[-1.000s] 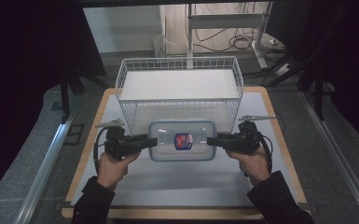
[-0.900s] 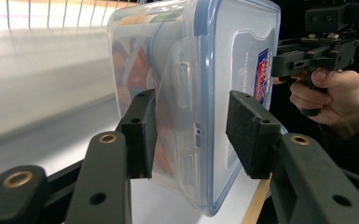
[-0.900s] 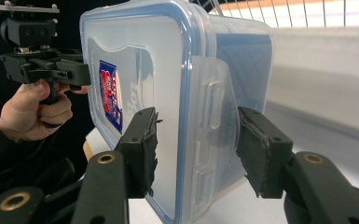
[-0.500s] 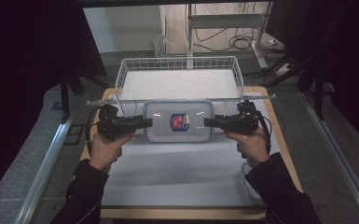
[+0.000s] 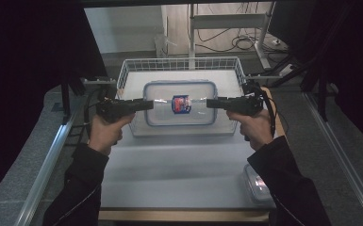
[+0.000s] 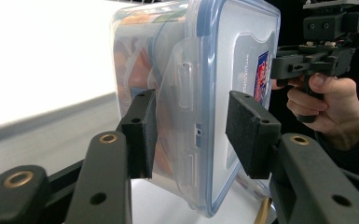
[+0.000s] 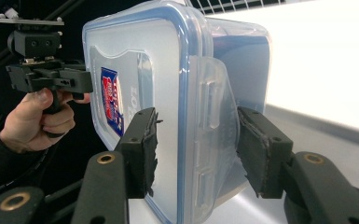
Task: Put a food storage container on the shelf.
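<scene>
The clear rectangular plastic container with a blue-rimmed clip lid (image 5: 180, 103) hangs between the two tools, held level over the white wire basket (image 5: 127, 75) beyond them. The left tool (image 5: 147, 104) clamps the box's one short end across its side latch flap, and the right tool (image 5: 212, 102) grips the opposite end likewise. The step appears to be lowering the box into the basket. Doing it well likely means keeping both tools at matching height, clearing the basket's near rim, descending together, and releasing only once the base rests flat.
</scene>
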`<state>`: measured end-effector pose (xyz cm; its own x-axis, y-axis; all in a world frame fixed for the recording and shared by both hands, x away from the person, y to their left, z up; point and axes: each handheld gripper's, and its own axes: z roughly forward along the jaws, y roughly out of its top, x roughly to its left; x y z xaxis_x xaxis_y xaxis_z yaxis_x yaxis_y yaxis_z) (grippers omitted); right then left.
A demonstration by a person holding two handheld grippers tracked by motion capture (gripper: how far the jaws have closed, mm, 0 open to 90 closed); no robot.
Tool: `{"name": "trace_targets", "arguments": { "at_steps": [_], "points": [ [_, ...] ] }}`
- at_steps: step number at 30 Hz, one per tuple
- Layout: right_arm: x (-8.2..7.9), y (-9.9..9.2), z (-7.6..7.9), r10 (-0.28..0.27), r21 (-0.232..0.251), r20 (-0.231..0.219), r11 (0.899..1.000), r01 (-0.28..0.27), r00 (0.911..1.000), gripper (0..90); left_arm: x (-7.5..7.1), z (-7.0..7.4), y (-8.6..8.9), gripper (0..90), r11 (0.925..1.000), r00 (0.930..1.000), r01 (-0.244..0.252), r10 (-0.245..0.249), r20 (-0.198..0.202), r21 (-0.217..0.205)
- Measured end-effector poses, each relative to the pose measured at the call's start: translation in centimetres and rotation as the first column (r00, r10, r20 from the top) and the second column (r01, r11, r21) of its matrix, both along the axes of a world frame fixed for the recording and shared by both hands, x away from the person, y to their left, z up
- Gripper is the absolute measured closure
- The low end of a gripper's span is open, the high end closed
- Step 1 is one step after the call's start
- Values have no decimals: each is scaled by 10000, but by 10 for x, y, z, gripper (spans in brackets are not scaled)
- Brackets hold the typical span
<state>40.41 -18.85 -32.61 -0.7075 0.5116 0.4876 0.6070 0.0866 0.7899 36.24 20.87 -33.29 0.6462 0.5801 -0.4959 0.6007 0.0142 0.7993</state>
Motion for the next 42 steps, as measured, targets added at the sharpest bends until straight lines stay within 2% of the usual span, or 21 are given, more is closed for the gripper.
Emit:
{"name": "trace_targets", "arguments": {
  "at_steps": [4, 8, 14, 20, 24, 30, 36, 38, 42],
  "points": [
    [11, 1, 14, -26, 85, 31, 10000, 26, 10000, 500, 9, 13, 1, 542, 10000, 10000, -42, 42, 50, 21],
    [19, 2, 23, -131, 81, 130, 9999, 130, 9998, 498, 20, 20, 1, 542, 10000, 10000, -34, 34, 27, -18],
    [33, 6, 32, -236, -44, 147, 9997, 237, 9996, 498, 32, 21, 3, 540, 9996, 9999, -114, 111, -117, -257],
    [43, 10, 32, -276, -63, 4, 9996, 276, 9996, 498, 45, 21, 7, 537, 9990, 9992, -297, 287, -280, -331],
    [53, 11, 28, -372, 189, -228, 9991, 376, 9990, 498, 52, 22, 7, 535, 9981, 9981, -498, 484, -388, -360],
    [62, 11, 21, -480, 256, -478, 9985, 493, 9977, 497, 61, 14, 7, 533, 9974, 9966, -561, 532, -635, -451],
    [67, 9, 22, -625, 222, -497, 9977, 637, 9968, 496, 67, 11, 5, 531, 9965, 9968, -534, 493, -630, -641],
    [68, 8, 22, -664, 280, -610, 9973, 682, 9959, 494, 69, 12, 5, 530, 9970, 9969, -546, 512, -601, -557],
    [70, 7, 19, -752, 388, -511, 9963, 772, 9959, 488, 70, 11, 3, 518, 9974, 9974, -599, 582, -415, -401]
  ]
}}
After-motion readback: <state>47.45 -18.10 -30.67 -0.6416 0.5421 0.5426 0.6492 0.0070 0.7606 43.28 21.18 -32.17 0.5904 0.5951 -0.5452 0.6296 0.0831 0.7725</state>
